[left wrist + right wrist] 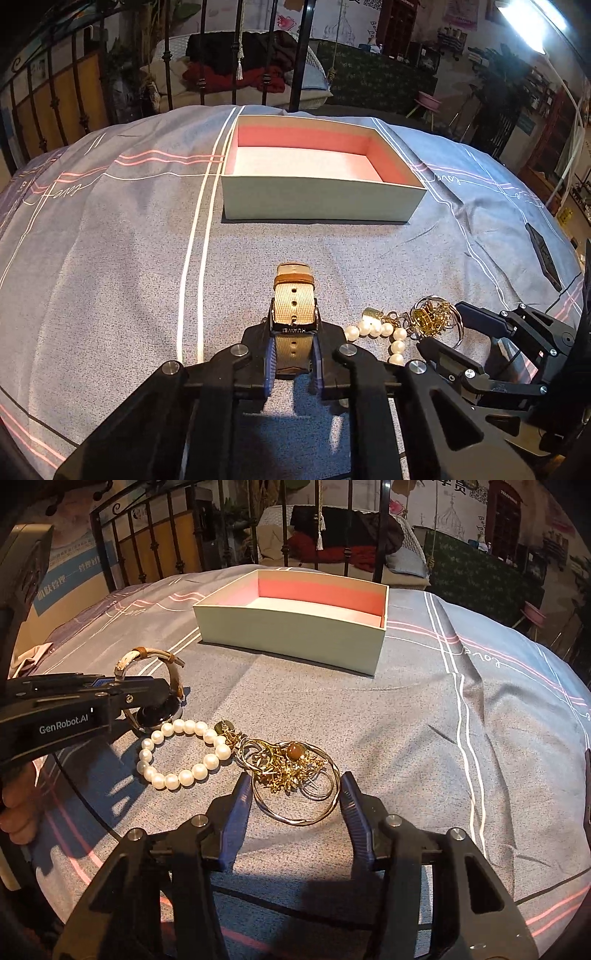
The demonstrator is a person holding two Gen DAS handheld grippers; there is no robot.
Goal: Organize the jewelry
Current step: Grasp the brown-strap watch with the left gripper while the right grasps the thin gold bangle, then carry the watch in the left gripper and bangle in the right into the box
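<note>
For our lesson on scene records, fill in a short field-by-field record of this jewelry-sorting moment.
surface: bed cover
container: open box, nothing visible inside
left claw: shut on watch strap
right claw: astride the gold bangles, pads not visibly pressing
loose item: pearl bracelet, between watch and bangles
done so far: nothing boxed yet

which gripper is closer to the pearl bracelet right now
Left. The left gripper is clamped on the watch touching the pearl bracelet; the right gripper straddles the gold tangle beside it.
</note>
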